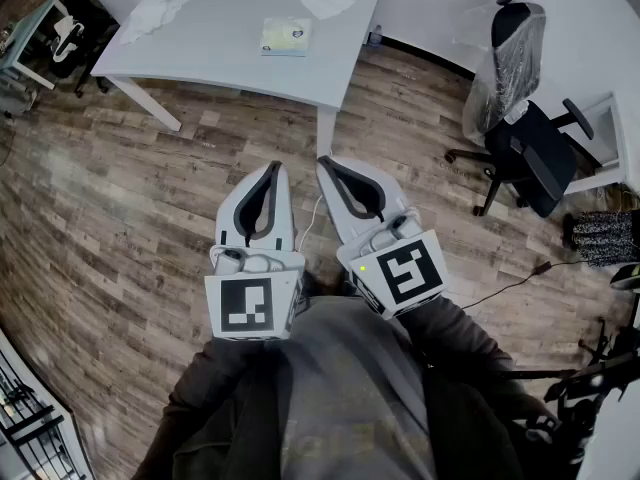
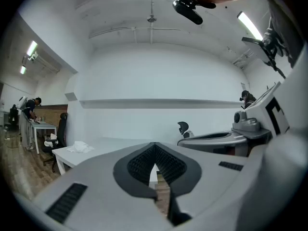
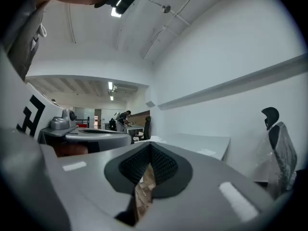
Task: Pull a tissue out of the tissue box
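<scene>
Left gripper (image 1: 273, 168) and right gripper (image 1: 327, 163) are both pressed together, holding nothing, side by side above the floor (image 1: 120, 188). Tissue box (image 1: 286, 36) lies near the table's (image 1: 220, 18) front edge, well ahead; the left gripper appears more directly in line.

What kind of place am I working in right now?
Likely an office: a white desk with a tissue box on it, a black swivel chair, and a wood-look floor.
</scene>
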### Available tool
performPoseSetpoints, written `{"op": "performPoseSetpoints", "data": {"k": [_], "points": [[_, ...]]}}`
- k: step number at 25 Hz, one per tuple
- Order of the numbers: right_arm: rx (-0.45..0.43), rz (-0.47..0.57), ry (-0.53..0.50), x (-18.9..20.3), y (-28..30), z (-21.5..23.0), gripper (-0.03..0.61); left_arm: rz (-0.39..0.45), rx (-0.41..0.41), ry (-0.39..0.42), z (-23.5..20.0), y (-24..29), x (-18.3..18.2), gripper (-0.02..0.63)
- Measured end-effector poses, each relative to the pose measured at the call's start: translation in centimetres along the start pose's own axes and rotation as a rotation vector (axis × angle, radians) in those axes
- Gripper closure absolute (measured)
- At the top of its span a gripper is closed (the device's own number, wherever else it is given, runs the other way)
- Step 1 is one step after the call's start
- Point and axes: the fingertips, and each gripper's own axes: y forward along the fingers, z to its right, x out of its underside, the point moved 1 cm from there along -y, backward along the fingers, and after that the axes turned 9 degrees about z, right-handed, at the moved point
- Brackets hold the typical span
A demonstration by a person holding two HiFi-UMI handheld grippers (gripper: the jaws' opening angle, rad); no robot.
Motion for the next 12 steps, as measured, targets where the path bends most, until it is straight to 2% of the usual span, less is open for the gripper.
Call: {"op": "performPoseSetpoints", "data": {"k": [12], "points": [[-0.001, 0.002, 0.015, 1.2, 3.8, -0.4, 0.577, -0.012, 0.001, -0.011, -3.8, 1.4, 1.4, 0.617]]}}
